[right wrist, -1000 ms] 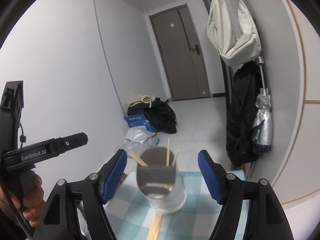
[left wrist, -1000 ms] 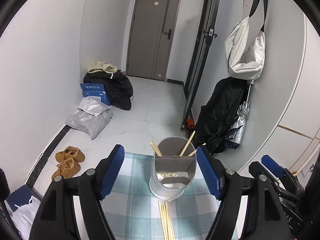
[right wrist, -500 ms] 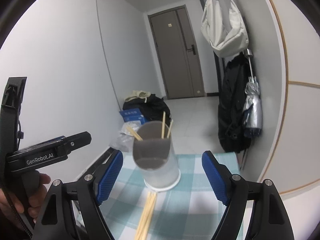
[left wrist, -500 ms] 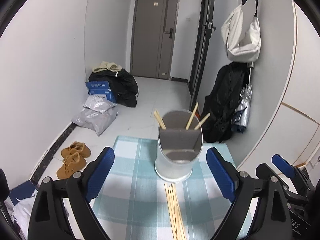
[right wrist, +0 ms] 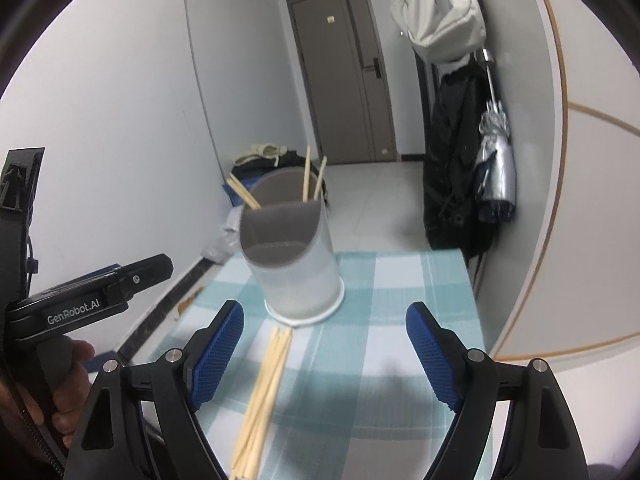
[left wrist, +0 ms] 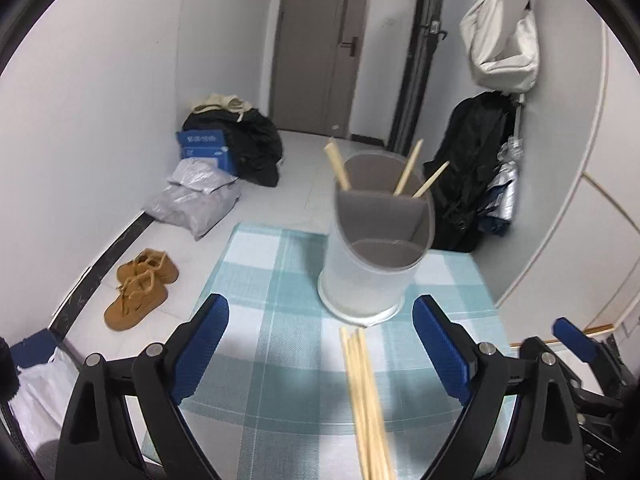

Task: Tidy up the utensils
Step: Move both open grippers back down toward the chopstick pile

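Observation:
A translucent white utensil holder (left wrist: 372,256) with a grey divider stands on the checked tablecloth (left wrist: 260,280); it also shows in the right wrist view (right wrist: 294,264). Three wooden chopsticks (left wrist: 406,172) stick out of its back compartment. A bundle of loose chopsticks (left wrist: 366,396) lies on the cloth in front of the holder, also seen from the right wrist (right wrist: 264,392). My left gripper (left wrist: 320,344) is open and empty, above the bundle. My right gripper (right wrist: 324,356) is open and empty, just right of the bundle. The left gripper's body (right wrist: 88,300) shows at the right wrist view's left.
The table ends just behind the holder. On the floor beyond lie brown shoes (left wrist: 140,288), grey parcels (left wrist: 196,200) and dark bags (left wrist: 240,140). A black coat (left wrist: 468,184) and an umbrella (right wrist: 496,160) hang at the right wall.
Both grippers have drawn back from the holder and tilted down. The holder now sits farther off, and more of the loose chopstick bundle shows between the fingers.

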A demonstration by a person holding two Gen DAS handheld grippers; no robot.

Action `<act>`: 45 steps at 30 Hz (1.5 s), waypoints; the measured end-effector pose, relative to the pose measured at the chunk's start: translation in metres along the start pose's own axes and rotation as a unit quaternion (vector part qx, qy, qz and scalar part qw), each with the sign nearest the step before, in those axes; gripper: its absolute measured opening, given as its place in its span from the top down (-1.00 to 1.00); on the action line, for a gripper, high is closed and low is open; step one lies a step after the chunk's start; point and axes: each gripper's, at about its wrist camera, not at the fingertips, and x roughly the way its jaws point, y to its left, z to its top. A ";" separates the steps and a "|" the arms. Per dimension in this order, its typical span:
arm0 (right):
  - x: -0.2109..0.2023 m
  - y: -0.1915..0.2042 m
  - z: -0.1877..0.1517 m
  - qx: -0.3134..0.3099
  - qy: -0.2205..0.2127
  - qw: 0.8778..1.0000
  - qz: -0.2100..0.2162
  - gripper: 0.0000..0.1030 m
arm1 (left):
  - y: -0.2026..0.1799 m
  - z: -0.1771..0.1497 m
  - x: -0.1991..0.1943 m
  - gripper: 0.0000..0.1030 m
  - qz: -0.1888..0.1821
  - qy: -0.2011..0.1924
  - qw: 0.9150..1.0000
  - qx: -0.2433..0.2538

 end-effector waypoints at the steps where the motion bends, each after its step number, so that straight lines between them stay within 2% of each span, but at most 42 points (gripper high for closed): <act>1: 0.003 -0.001 -0.003 -0.001 0.005 1.000 -0.001 -0.62 | 0.002 -0.003 0.004 -0.76 0.000 0.004 1.000 -0.001; 5: 0.015 -0.003 -0.011 -0.002 0.024 1.000 -0.004 -0.64 | 0.008 -0.010 0.015 -0.76 -0.002 0.017 1.000 -0.013; 10: 0.032 -0.007 -0.021 0.007 0.056 0.998 -0.008 -0.64 | 0.016 -0.011 0.022 -0.76 0.006 0.012 1.000 -0.017; 15: 0.052 -0.005 -0.029 -0.008 0.095 0.995 -0.028 -0.64 | 0.030 -0.011 0.037 -0.76 0.011 0.030 0.999 -0.032; 21: 0.081 0.004 -0.033 -0.019 0.151 0.988 -0.004 -0.63 | 0.045 -0.005 0.050 -0.76 0.019 0.044 0.998 -0.050; 25: 0.110 0.020 -0.039 -0.048 0.189 0.981 0.000 -0.60 | 0.054 -0.001 0.053 -0.76 0.017 0.050 0.996 -0.073; 26: 0.117 0.022 -0.041 -0.054 0.198 0.979 -0.003 -0.58 | 0.057 0.000 0.054 -0.76 0.019 0.052 0.995 -0.079; 27: 0.125 0.024 -0.044 -0.061 0.214 0.975 -0.007 -0.42 | 0.060 0.001 0.055 -0.76 0.024 0.055 0.995 -0.084; 29: 0.138 0.027 -0.049 -0.064 0.240 0.969 -0.009 -0.24 | 0.065 0.001 0.055 -0.76 0.030 0.058 0.993 -0.093; 33: 0.145 0.030 -0.053 -0.063 0.255 0.965 -0.007 -0.21 | 0.071 0.001 0.056 -0.76 0.031 0.065 0.991 -0.108; 40: 0.148 0.045 -0.056 -0.107 0.260 0.959 -0.024 -0.09 | 0.075 0.003 0.060 -0.76 0.027 0.079 0.990 -0.116; 42: 0.148 0.052 -0.055 -0.121 0.261 0.957 -0.028 0.09 | 0.076 0.002 0.060 -0.76 0.030 0.080 0.990 -0.114; 45: 0.147 0.053 -0.056 -0.114 0.267 0.957 -0.026 0.12 | 0.083 0.002 0.062 -0.76 0.031 0.085 0.989 -0.121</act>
